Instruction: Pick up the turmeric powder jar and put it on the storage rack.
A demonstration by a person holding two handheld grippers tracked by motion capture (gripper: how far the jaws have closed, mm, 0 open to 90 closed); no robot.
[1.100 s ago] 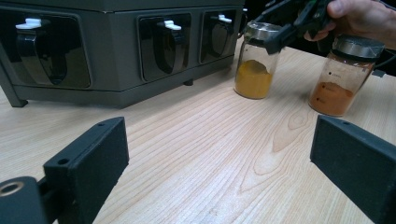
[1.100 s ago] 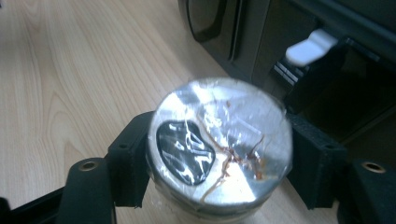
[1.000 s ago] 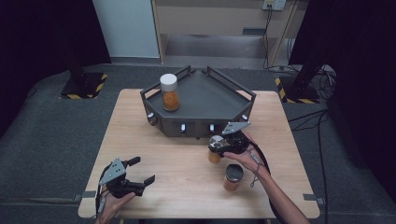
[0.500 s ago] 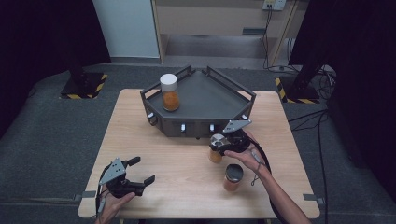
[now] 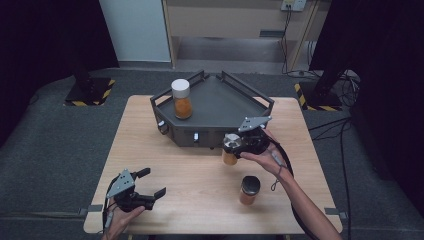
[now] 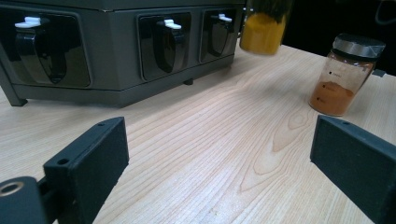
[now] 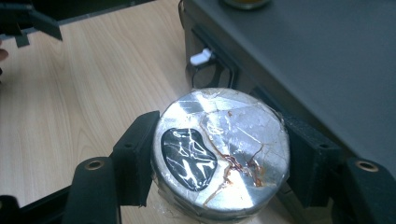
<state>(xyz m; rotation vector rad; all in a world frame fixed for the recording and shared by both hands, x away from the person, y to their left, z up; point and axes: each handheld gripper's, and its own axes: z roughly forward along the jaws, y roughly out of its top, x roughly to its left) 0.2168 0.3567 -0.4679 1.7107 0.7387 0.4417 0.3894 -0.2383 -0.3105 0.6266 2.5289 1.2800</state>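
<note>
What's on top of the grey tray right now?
One white-capped jar of orange powder stands at the back left of the grey tray; the rest of the deck looks bare. The right gripper holds a foil-topped jar at its front edge, hiding the table beneath.

We count three spice jars in all: one with a white lid (image 5: 181, 98) standing on the tray, one with a foil-covered top (image 7: 219, 151) lifted off the wood, and one with a dark lid (image 5: 249, 190) standing on the table; we count one dark tray (image 5: 220, 97), and one wooden table (image 5: 200, 200); we count two handheld grippers, the left gripper (image 5: 150, 183) and the right gripper (image 5: 231, 145); along the tray's front wall we see three white-tipped latches (image 6: 169, 24).
</note>
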